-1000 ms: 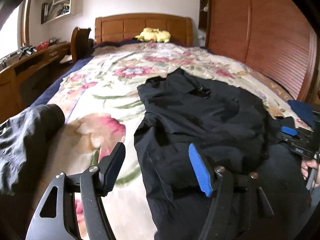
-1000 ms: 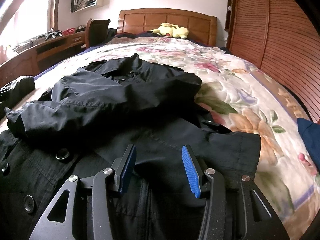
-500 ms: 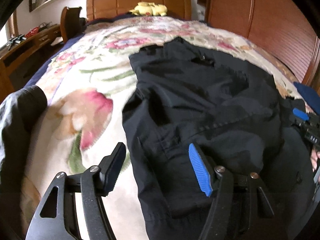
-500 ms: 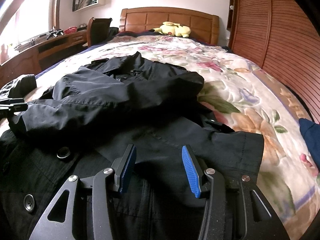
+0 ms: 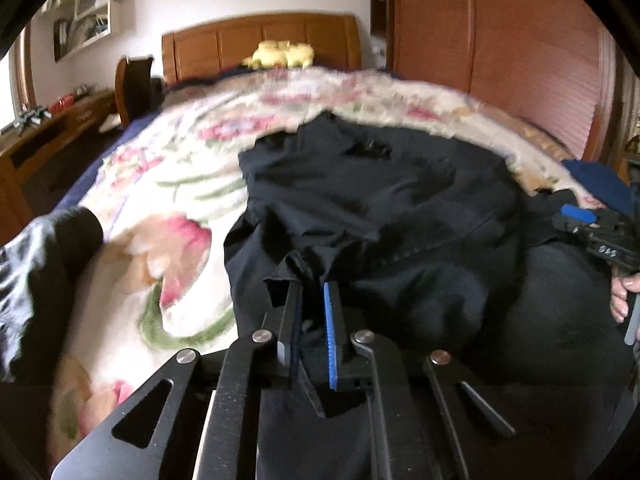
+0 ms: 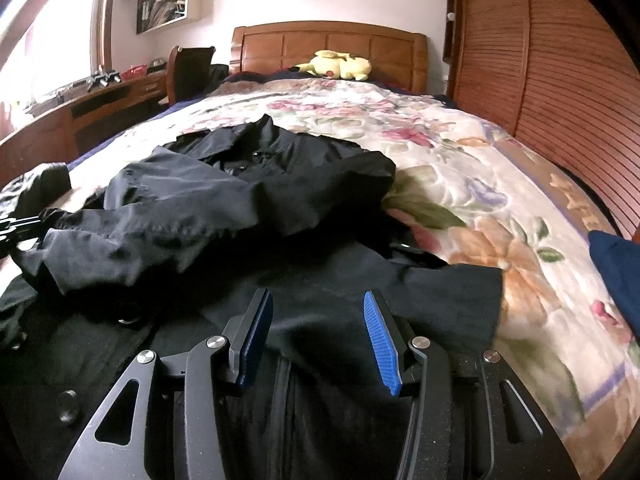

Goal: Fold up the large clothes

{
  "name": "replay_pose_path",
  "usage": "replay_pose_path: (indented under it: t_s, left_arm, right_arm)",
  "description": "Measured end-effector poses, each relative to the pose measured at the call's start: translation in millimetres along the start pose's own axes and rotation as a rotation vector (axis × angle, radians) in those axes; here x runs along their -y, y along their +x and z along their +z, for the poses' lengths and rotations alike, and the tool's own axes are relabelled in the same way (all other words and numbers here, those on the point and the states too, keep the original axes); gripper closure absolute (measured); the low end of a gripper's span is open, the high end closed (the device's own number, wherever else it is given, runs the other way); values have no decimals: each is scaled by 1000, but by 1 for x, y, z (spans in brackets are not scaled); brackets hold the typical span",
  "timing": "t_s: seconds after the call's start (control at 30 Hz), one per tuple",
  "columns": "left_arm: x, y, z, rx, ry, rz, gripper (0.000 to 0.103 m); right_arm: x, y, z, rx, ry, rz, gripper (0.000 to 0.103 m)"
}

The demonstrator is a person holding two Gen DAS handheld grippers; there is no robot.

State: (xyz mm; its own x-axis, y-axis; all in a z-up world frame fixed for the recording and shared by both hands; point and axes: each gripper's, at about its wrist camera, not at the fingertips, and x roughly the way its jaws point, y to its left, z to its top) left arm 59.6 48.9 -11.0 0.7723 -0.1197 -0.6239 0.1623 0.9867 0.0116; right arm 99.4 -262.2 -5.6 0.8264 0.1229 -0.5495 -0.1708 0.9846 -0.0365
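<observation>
A large black coat (image 5: 380,200) lies spread on the floral bedspread (image 5: 168,184), collar toward the headboard, one sleeve folded across its front. It also shows in the right wrist view (image 6: 240,208). My left gripper (image 5: 314,292) is shut on a fold of the coat's left edge, the cloth pinched between the pads. My right gripper (image 6: 318,320) is open, low over the coat's lower right part with cloth between its fingers; it also shows at the right edge of the left wrist view (image 5: 580,216).
A second dark garment (image 5: 36,264) lies at the bed's left edge. A navy cloth (image 6: 616,268) lies at the right edge. A yellow plush toy (image 6: 340,65) sits by the wooden headboard (image 6: 328,44). A desk (image 6: 80,112) stands left, a wooden wardrobe (image 6: 560,60) right.
My left gripper moved in onto the coat's left edge and shut on a fold of it. The right gripper stayed open and nearly still.
</observation>
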Motion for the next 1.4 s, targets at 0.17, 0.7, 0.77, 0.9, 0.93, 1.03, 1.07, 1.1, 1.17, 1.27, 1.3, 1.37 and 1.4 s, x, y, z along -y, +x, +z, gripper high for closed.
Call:
replay_pose_path:
  t_s: [0.17,0.7,0.77,0.9,0.93,1.03,1.07,1.1,1.17,1.27,1.3,1.37,1.4]
  left_arm:
    - [23,-52,-15,102,20,-38,93]
    - [109,-116,-68,118,141,-118,92]
    - [109,-123,-69,124,130,-129,92]
    - [104,-133,-72,138,110,-123,92]
    - [103,-135,-73,141,105,-117,92]
    - [94,-144,-77,155,86,-104,89]
    - [91,-147,-78,161,76,-102,88]
    - [87,-149,-78,165,66,-101,86]
    - [79,-152,-77,171,44,-96,83]
    - [66,-157,-76,186,26,-68,75]
    - [62,-158,-76,191,20,-61,70]
    - [53,-159,-76,199,-1,-48,61]
    - [49,-158,-77,197,-14,-40,58]
  right_arm:
    - [1,-29,-7,12,-45,-22,54]
    - [-24,-124,-22,87,-116,25,54]
    - [-23,-135,-23,92,-111,52,54]
    - [-19,-146,-20,99,-101,87,54]
    - [-18,-146,-19,99,-97,97,54]
    - [-26,-145,-16,99,-115,107,54]
    - [-30,-142,-14,98,-122,113,54]
    - [-33,-140,-13,96,-125,120,54]
    - [-41,-136,-7,95,-125,140,54]
    - [-56,-128,7,99,-118,184,54]
    - [-62,-123,12,92,-118,199,54]
    - [-73,-112,21,79,-125,210,54]
    - [-78,-105,25,68,-131,215,54]
